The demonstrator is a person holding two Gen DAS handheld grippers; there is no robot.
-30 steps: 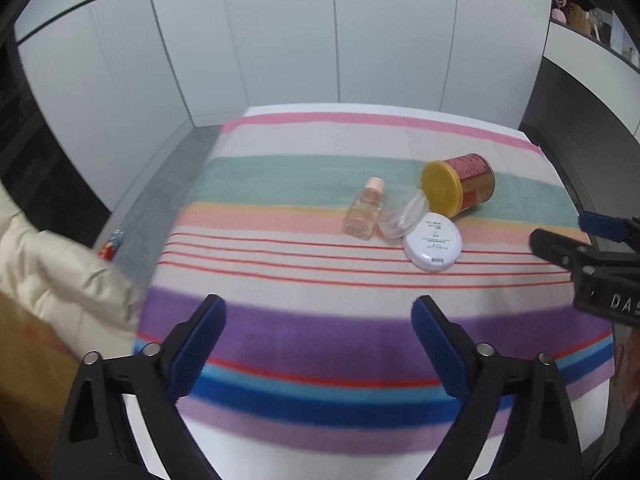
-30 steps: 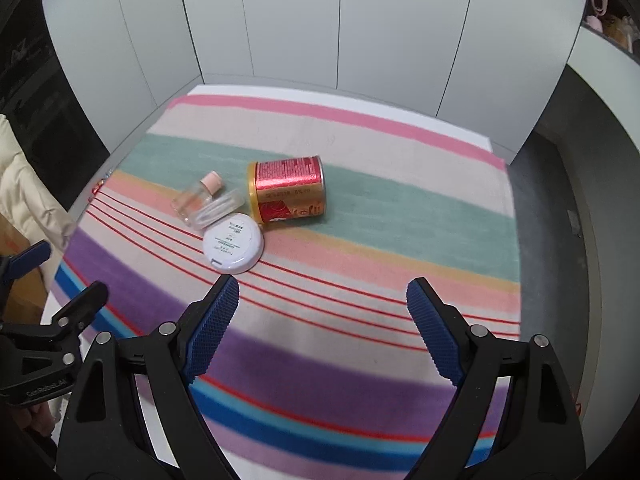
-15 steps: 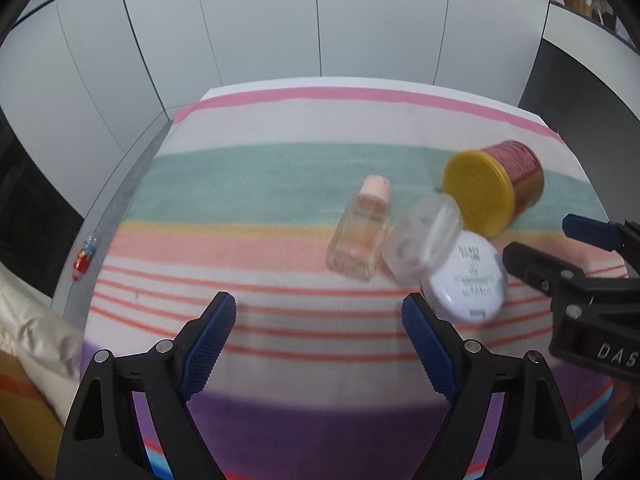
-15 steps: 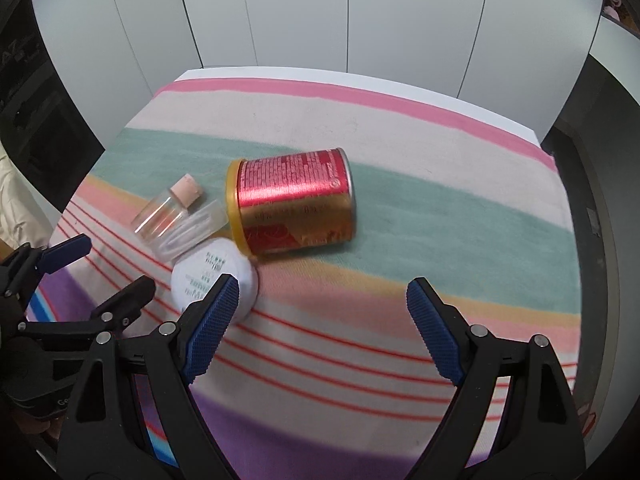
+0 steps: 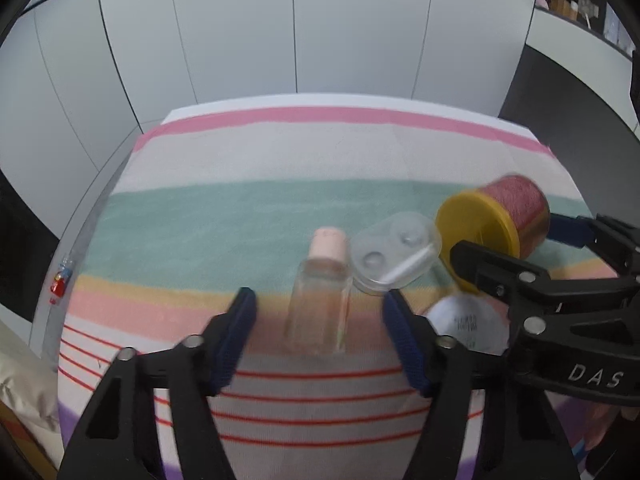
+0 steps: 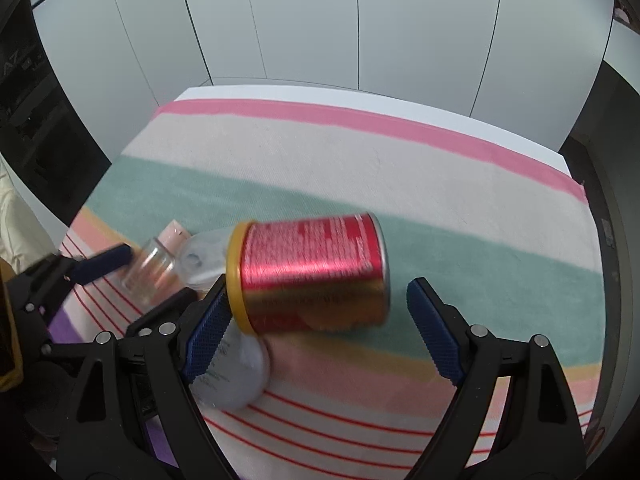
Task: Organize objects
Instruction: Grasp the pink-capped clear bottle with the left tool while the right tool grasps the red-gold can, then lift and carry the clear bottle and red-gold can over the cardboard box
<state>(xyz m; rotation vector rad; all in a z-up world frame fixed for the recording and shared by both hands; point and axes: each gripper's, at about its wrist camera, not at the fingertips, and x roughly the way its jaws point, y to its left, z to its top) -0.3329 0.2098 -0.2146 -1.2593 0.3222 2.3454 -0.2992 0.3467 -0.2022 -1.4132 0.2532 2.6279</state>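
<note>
Two hand-held grippers are closing in on lying containers.
Nearest, the left hand-held gripper (image 5: pixel 316 312), jaws narrowing but not touching, is straddling the clear bottle (image 5: pixel 320 304); beyond, the right hand-held gripper (image 6: pixel 318 308) is gaping around the red can (image 6: pixel 312 276) on the striped counter (image 6: pixel 360 168). Next: squeeze, lift.
</note>
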